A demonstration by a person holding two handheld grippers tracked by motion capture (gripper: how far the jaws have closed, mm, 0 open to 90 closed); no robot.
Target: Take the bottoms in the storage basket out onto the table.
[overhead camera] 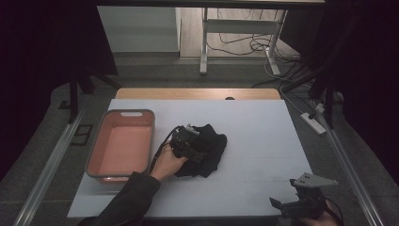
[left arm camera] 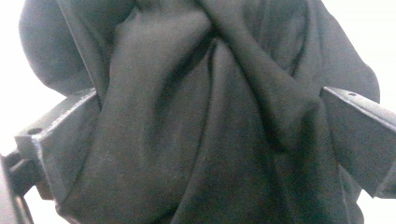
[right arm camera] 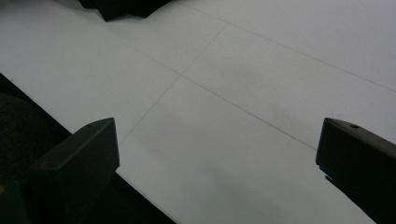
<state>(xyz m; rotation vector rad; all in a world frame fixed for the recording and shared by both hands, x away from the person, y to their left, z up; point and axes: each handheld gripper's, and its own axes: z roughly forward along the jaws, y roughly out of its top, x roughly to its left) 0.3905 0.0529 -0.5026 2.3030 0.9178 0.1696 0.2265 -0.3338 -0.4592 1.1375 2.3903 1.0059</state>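
Loosely bunched and deeply creased, the black cloth (overhead camera: pixel 207 149) lay mid-counter (overhead camera: pixel 254 122), just right of the pink tub (overhead camera: pixel 121 146). The left gripper (left arm camera: pixel 210 135) straddled it, jaws wide. The right gripper (overhead camera: pixel 301 200), also wide, hovered near the front right corner above bare counter.

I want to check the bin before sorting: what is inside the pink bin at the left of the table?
The pink bin looks empty: in the high view its bare pink floor shows. The near inside corner is hidden by its rim. The black cloth lies beside it on the table.
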